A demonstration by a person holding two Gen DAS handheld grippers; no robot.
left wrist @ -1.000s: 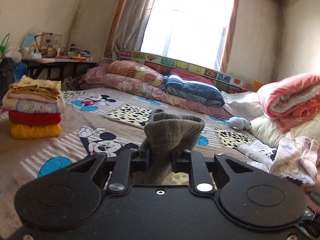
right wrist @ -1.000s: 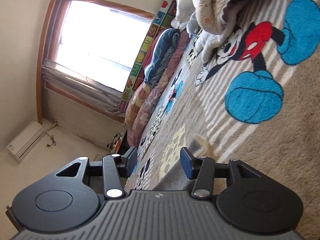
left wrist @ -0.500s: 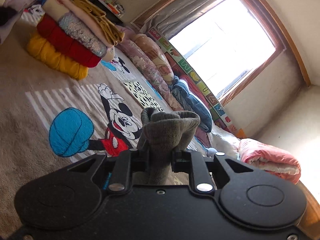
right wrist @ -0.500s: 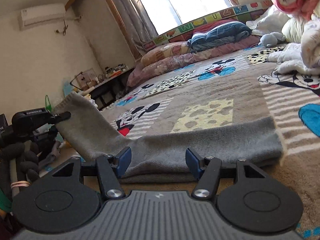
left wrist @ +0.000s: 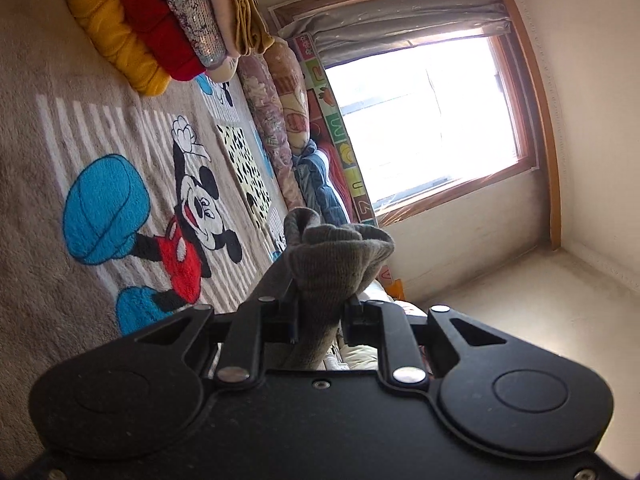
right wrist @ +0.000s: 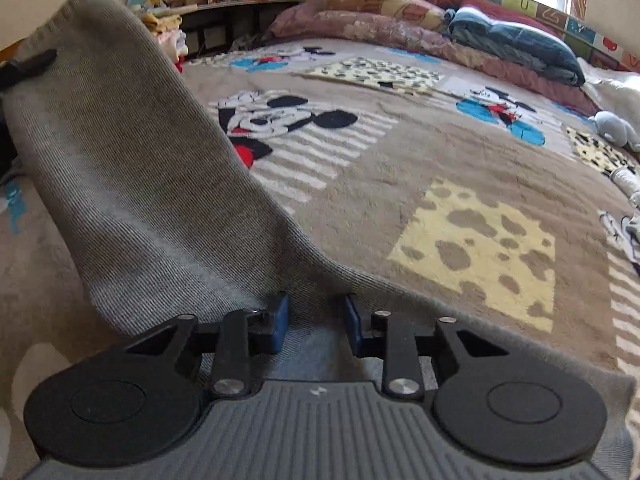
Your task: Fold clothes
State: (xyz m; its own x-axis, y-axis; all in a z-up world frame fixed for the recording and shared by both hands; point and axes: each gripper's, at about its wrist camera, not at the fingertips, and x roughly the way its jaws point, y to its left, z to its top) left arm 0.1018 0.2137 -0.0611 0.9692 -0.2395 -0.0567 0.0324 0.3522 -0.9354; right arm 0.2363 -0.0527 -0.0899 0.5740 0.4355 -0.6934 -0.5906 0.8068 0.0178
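A grey knit garment [left wrist: 332, 264] is bunched between the pads of my left gripper [left wrist: 320, 312], which is shut on it and rolled onto its side. In the right wrist view the same grey garment [right wrist: 132, 184] slopes down from its raised end at the upper left, where a black finger of the left gripper [right wrist: 30, 66] pinches it, to the carpet. My right gripper [right wrist: 316, 320] sits over the garment's low part. Its blue-tipped jaws are closing, with a ridge of cloth between them and a gap still showing.
A cartoon-mouse carpet [right wrist: 360, 184] covers the floor. A stack of folded clothes [left wrist: 160, 20] stands on it. Pillows and quilts [right wrist: 400, 12] line the wall under the window. A grey soft toy [right wrist: 614, 130] lies at the right, and a cluttered low table [right wrist: 240, 0] stands at the back.
The left gripper has rolled sideways while keeping the bunched cloth. The right gripper swung round, came down onto the grey garment, and its jaws narrowed around the cloth.
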